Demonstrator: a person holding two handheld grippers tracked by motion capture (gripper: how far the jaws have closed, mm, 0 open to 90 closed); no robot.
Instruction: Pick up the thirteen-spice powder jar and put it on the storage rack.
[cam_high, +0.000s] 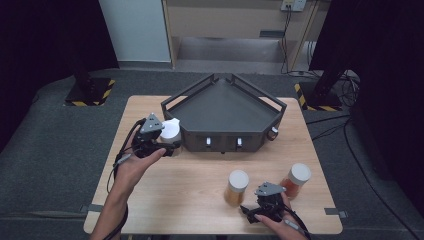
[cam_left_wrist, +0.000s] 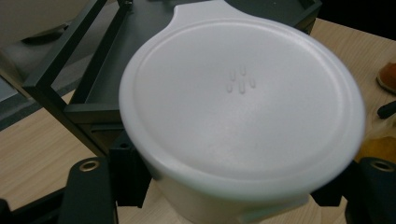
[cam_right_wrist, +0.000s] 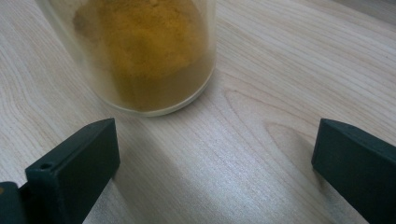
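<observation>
the left gripper (cam_high: 161, 140) pinches a white-lidded jar (cam_high: 170, 131), held just beside the black corner tray (cam_high: 225, 107). the right gripper (cam_high: 250, 210), jaws spread, rests near a yellow spice jar (cam_high: 236, 187) on the wooden table (cam_high: 190, 180).

The desk (cam_high: 200, 185) is pale wood with a fine light-brown grain. On it stands a dark grey, near-black corner tray (cam_high: 225, 107) with two small white marks on its front wall. The jar (cam_high: 171, 132) at the left gripper (cam_high: 165, 145) has a plain white lid; the gripper itself is black with a grey top plate. A second jar (cam_high: 236, 189) holds mustard-yellow powder under a white lid, a third jar (cam_high: 296, 181) orange-red powder under a white lid. The right gripper (cam_high: 248, 212) has black fingers (cam_right_wrist: 77, 163). The floor (cam_high: 45, 150) is dark grey carpet, with yellow-and-black striped tape (cam_high: 107, 90) on it.
</observation>
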